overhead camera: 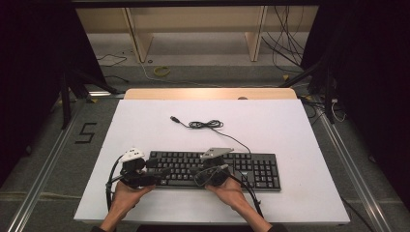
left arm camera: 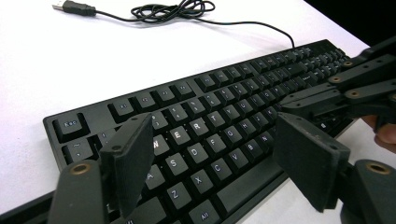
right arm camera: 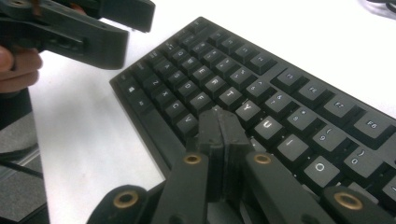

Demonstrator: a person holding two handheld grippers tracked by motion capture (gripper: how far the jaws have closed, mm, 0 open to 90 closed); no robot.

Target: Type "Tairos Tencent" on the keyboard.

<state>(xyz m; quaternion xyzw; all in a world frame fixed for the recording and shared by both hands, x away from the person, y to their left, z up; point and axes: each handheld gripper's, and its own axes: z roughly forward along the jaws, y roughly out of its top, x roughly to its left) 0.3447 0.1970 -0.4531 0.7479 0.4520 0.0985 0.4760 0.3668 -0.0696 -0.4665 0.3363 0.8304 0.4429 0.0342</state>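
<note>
A black keyboard point(overhead camera: 251, 169) lies across the near half of the white table point(overhead camera: 270, 121). My left gripper point(overhead camera: 157, 174) hovers at its left end, and in the left gripper view its jaws point(left arm camera: 212, 126) stand wide apart over the letter keys point(left arm camera: 196, 140) with nothing between them. My right gripper point(overhead camera: 197, 177) is near the keyboard's middle, coming from the front edge. Its own view shows it shut point(right arm camera: 218, 114), jaws pressed together, tips at the keys near G and H; whether they touch a key I cannot tell. Each gripper faces the other: the right gripper point(left arm camera: 287, 103), the left gripper point(right arm camera: 135, 23).
The keyboard's thin black cable point(overhead camera: 205, 124) lies coiled behind it, ending in a loose USB plug point(overhead camera: 174, 118). A wooden strip point(overhead camera: 208, 93) borders the table's far edge. Beyond it on the floor are wooden shelf legs point(overhead camera: 138, 43) and cables. A person's hands point(overhead camera: 232, 191) hold both grippers.
</note>
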